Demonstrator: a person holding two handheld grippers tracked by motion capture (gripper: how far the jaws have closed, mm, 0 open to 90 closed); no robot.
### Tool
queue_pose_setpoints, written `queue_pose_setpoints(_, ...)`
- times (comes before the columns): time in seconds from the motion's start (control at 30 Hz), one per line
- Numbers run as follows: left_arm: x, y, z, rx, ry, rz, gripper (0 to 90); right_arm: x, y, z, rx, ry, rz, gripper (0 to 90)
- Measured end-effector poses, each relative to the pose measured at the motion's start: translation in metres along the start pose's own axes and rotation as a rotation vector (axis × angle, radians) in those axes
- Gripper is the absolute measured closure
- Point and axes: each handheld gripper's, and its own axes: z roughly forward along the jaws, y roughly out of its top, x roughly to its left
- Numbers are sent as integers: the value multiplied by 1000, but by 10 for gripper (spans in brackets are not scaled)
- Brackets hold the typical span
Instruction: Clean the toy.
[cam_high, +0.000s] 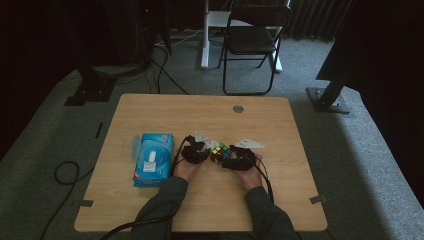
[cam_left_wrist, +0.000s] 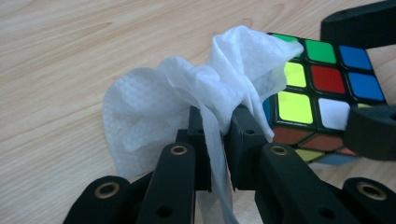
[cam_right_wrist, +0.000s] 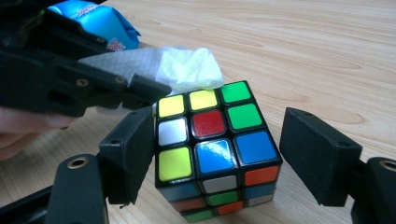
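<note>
Counter (cam_high: 280, 200): pale wood, rounded corners, a round grommet (cam_high: 238, 108) near the far edge; broad bare stretches lie to the far side, to the right and along the near edge, so room to move is open in those directions; to the left, a blue wipes pack (cam_high: 152, 159) lies well inside the left edge, just beside the left hand.

Puzzle cube (cam_right_wrist: 215, 149): rests on the counter about mid-width, between the two claws; the high view places it well clear of every edge.

Left claw (cam_left_wrist: 218, 135): clenched on a white wipe (cam_left_wrist: 187, 102); the left gripper view shows the crumpled cloth draped against the cube's top corner, whereas the high view gives a pale scrap at best.

Right claw (cam_right_wrist: 215, 156): released; the right gripper view shows the jaws flanking the cube, the left pad at or very near its side, the right pad apart with a clear gap; the high view cannot resolve this.
</note>
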Motion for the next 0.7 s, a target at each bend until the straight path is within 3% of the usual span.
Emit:
queue_pose_setpoints(0.23, -11, -2, -5, -14, -23, 12, 809, -7, 1, -5, -25, -18, 46, 302)
queue_pose_setpoints(0.43, -19, -1, -7, -15, -38, 38, 808, -14, 1, -8, -29, -64, 101, 371)
queue_pose_setpoints(0.53, -22, -1, -8, -17, -44, 42, 808, -17, 1, -8, -29, -64, 123, 391)
queue_pose_setpoints(0.7, -25, -5, -12, -21, -60, 46, 812, -17, 2, -8, -18, -46, 116, 393)
